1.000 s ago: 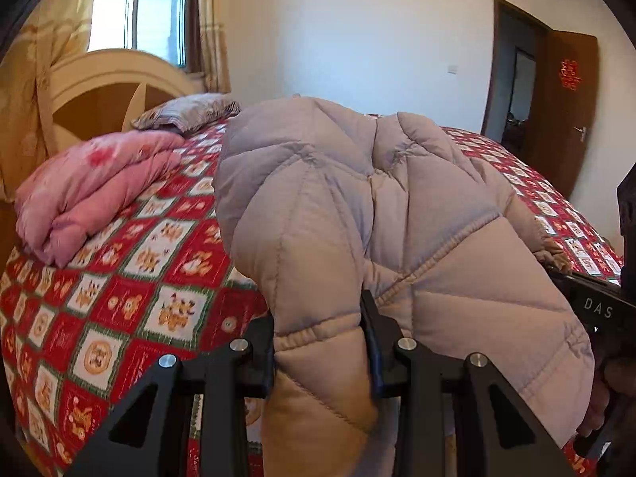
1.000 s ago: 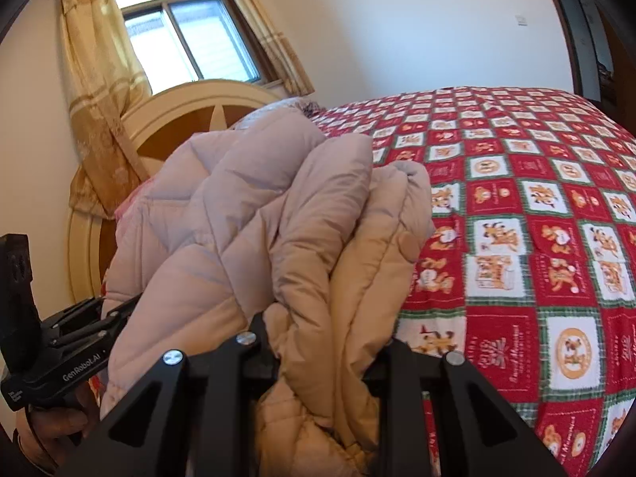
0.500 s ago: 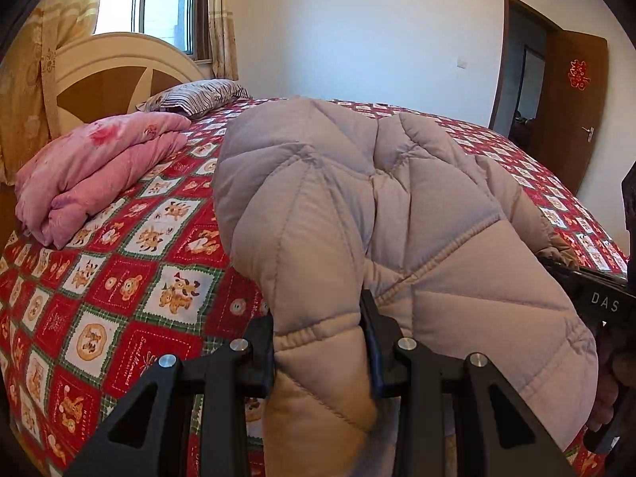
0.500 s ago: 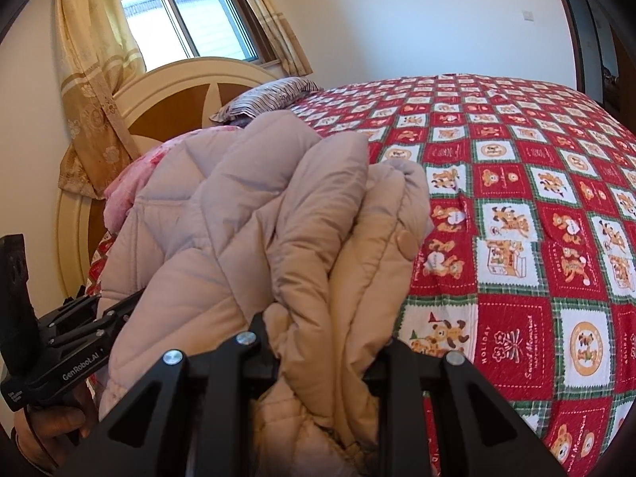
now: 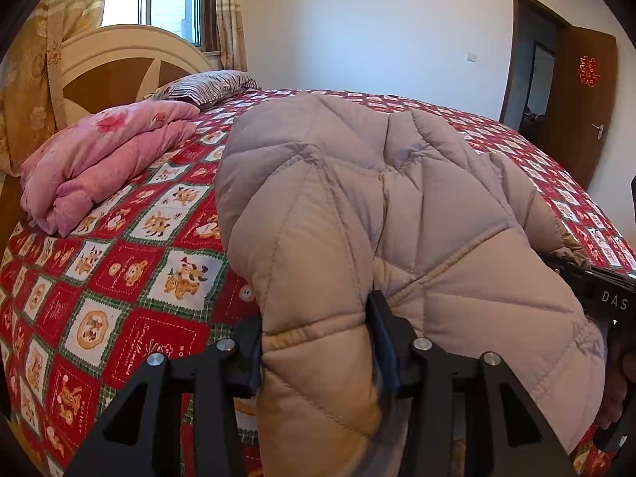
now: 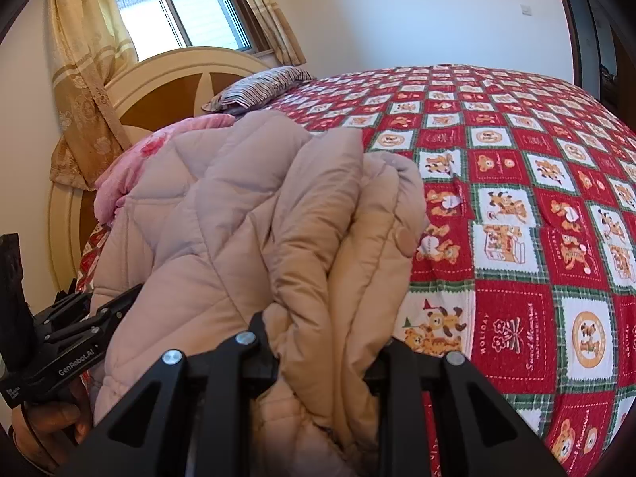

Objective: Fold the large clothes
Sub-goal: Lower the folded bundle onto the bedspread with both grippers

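A quilted beige coat [image 5: 357, 214] fills the middle of both wrist views, bunched up over the bed [image 5: 131, 290] with its red, white and green bear-print cover. At the bottom centre of the left wrist view, the left tongs [image 5: 316, 342] have a padded fold of the coat between their fingers; their jaws have just been opening, and the right finger looks blurred, though the fabric still bulges against both pads. At the bottom centre of the right wrist view, the right tongs [image 6: 330, 357] are clenched on a thick bundle of the coat's layered edges. A folded pink quilt [image 5: 99, 159] lies at the left of the frame near the headboard [image 5: 119, 63], with a striped pillow [image 5: 206, 85] just behind it.
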The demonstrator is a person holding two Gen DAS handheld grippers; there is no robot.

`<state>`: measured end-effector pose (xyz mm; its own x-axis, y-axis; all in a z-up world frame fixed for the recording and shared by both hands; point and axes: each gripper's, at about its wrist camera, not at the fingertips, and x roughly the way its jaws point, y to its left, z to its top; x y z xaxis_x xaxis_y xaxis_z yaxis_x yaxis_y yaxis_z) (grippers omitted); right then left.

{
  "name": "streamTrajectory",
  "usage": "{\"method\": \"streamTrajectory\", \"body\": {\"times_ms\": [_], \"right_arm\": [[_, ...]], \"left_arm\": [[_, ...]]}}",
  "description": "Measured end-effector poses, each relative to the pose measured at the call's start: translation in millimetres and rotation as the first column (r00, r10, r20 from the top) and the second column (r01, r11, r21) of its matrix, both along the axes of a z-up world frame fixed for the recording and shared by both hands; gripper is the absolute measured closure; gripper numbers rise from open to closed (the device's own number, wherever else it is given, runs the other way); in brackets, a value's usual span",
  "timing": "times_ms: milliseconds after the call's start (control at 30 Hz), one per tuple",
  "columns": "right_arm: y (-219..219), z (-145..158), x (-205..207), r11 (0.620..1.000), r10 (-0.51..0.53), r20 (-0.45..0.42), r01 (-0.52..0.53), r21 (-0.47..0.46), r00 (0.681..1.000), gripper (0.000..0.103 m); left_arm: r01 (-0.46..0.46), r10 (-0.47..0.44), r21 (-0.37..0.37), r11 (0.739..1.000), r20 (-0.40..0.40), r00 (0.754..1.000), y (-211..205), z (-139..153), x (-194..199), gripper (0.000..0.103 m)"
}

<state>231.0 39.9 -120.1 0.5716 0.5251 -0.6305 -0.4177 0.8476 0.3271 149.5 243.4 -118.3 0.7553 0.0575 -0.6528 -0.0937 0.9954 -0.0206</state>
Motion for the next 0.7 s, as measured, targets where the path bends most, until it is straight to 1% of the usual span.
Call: {"method": "streamTrajectory", "body": {"times_ms": [33, 100, 400, 633, 700], "right_arm": [[0, -1, 0, 1.0, -0.002, -0.001, 0.002, -0.001, 1.0, 0.077], [-1, -3, 0, 1.0, -0.005, -0.006, 0.005, -0.003, 1.0, 0.076], [-6, -15, 1, 1.0, -0.022, -0.033, 0.022, -0.004, 0.999, 0.075], [-9, -21, 1, 0.999, -0.035, -0.046, 0.035, -0.006, 0.998, 0.073], [-9, -23, 1, 0.999, -0.039, -0.049, 0.039, -0.008, 0.998, 0.073]], "left_arm": [[-0.002, 0.002, -0.002, 1.0, -0.001, 1.0, 1, -1, 0, 0.052], [-0.013, 0.013, 0.0, 1.0, -0.006, 1.0, 2, -3, 0, 0.044], [-0.037, 0.037, 0.028, 0.999, -0.01, 0.999, 5, -7, 2, 0.028], [-0.063, 0.062, 0.031, 0.998, 0.015, 0.998, 8, -4, 0, 0.024], [-0.071, 0.07, 0.028, 0.997, 0.01, 0.997, 10, -3, 2, 0.02]]}}
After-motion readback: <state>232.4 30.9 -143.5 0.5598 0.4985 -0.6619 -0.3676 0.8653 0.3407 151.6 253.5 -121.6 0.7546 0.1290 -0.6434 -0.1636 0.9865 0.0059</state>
